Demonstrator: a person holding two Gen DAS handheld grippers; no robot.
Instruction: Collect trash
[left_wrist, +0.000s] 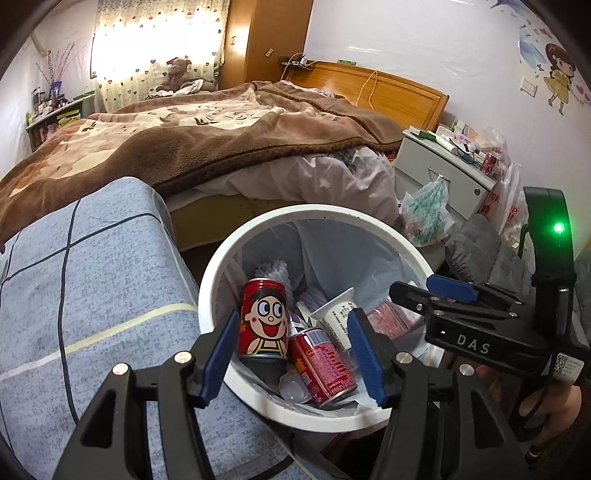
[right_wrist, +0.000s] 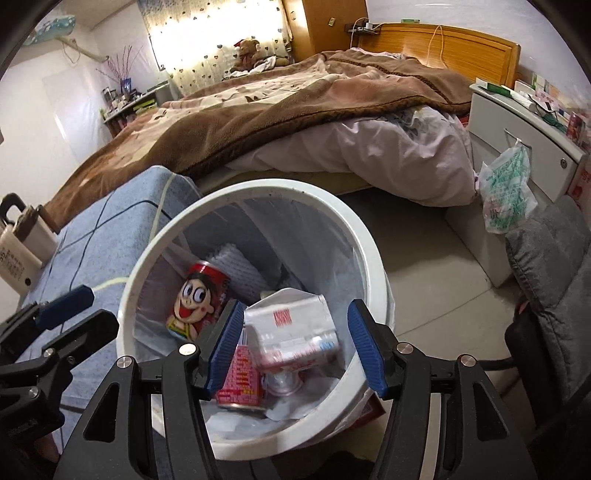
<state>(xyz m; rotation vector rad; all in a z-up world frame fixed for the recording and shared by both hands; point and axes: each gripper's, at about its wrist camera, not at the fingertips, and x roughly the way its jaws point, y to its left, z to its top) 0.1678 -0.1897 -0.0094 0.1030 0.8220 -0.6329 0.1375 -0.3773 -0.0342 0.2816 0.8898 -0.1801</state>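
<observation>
1. The bed (left_wrist: 207, 136) lies far beyond both jaws, and a blue checked cover (left_wrist: 92, 295) lies just to the left of them.
2. One white bin (left_wrist: 212, 295) stands directly under and ahead of both jaws. Its rim is close to the fingertips, so a careless move could knock it over and spill everything.
3. The right gripper (right_wrist: 291, 343) has wide open jaws. A crumpled silver-white packet (right_wrist: 291, 328) is between them but seems free of the pads; I judge it is dropping. It could catch on the rim if it falls sideways.
4. The left gripper (left_wrist: 288, 354) is about half open and holds nothing.
5. Inside the bin I count two red cans: one cartoon can (left_wrist: 264, 321) and one lying can (left_wrist: 325, 369), plus one white cup (left_wrist: 336, 317).
</observation>
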